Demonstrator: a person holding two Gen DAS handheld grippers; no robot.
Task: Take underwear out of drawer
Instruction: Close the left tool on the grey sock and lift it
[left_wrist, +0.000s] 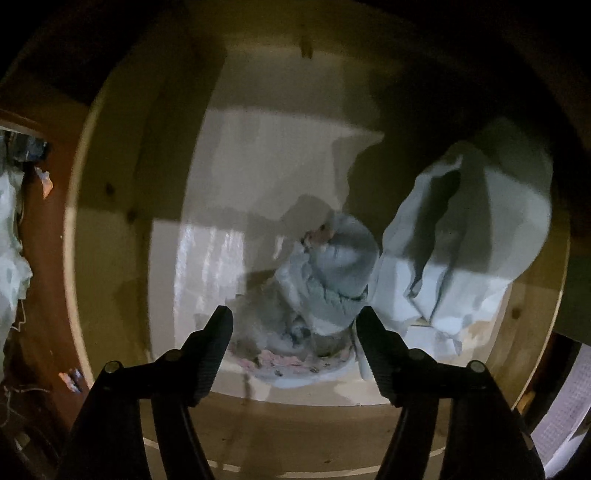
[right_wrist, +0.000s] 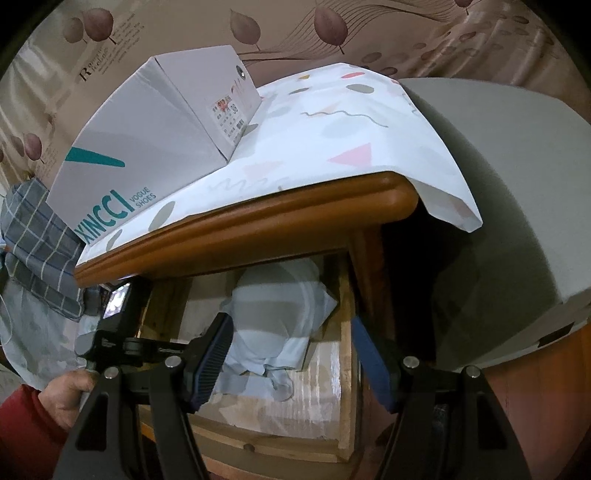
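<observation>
1. Underwear (left_wrist: 328, 273): bunched grey-blue bundle on the drawer floor, directly ahead of the left tool (left_wrist: 293, 325) and sitting between its two fingers, a bit beyond the tips. Pinkish patterned fabric at its near edge, low between the fingers. Blurred, so I can't tell the garment count.
2. Left tool: jaws apart, pointing straight down into the drawer (left_wrist: 110, 206). Pads not pressing on the bundle; nothing clamped.
3. To the right of the left tool: pale cloth bag (left_wrist: 469, 236), crumpled, lying beside the underwear, edges touching or nearly so, can't tell which.
4. Ahead of and left of the left tool: bare glossy white liner (left_wrist: 207, 251) covering the drawer floor, half in shadow. Light wood drawer walls all round.
5. Right tool (right_wrist: 291, 354): jaws apart, empty, angled down at the open drawer from outside. Same pale bag visible between and beyond its fingers, on the liner.
6. Left of the right tool: the other rig's camera block (right_wrist: 118, 306), with a hand (right_wrist: 64, 397) in a red sleeve gripping it at lower left.
7. Above the right tool: brown wooden table (right_wrist: 258, 225) edge overhanging the drawer, topped with a white patterned cloth (right_wrist: 332, 129). Grey shoe box (right_wrist: 155, 140) marked "XINCCI VOGUE SHOES" on the cloth, upper left.
8. Far left of the right tool: grey plaid fabric (right_wrist: 37, 229). Right: plain grey wall (right_wrist: 517, 184). Behind the table: leaf-print curtain (right_wrist: 332, 22).
</observation>
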